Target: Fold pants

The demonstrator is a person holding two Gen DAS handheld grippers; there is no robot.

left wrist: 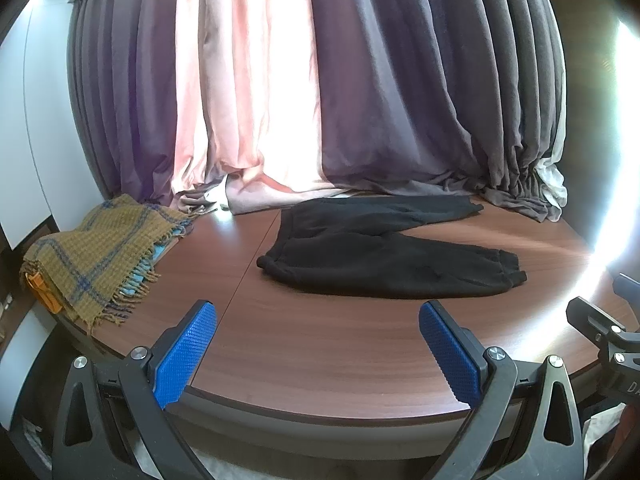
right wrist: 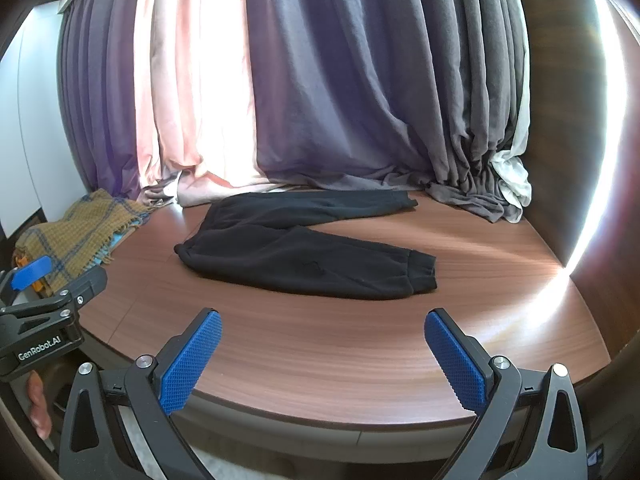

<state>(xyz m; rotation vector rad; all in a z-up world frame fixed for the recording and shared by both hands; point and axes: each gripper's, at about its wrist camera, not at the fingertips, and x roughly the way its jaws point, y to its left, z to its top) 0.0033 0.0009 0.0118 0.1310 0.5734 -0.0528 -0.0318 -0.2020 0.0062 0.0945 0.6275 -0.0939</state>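
Note:
Black pants (left wrist: 384, 248) lie flat on the brown wooden table (left wrist: 320, 352), waistband to the left and the two cuffed legs spread apart toward the right. The same pants (right wrist: 304, 248) show in the right wrist view. My left gripper (left wrist: 318, 312) hovers over the table's near edge, well short of the pants, jaws wide open with nothing between the blue pads. My right gripper (right wrist: 322, 316) stands the same way, open and empty, also short of the near leg. The left gripper's black body (right wrist: 44, 312) shows at the left edge of the right wrist view.
A folded mustard plaid scarf (left wrist: 96, 252) with fringe lies at the table's left side. Purple, pink and grey curtains (left wrist: 320, 100) hang behind and pool on the table's far edge. A wooden wall (right wrist: 580, 160) bounds the right side. A person's fingers (right wrist: 38, 408) show low at the left.

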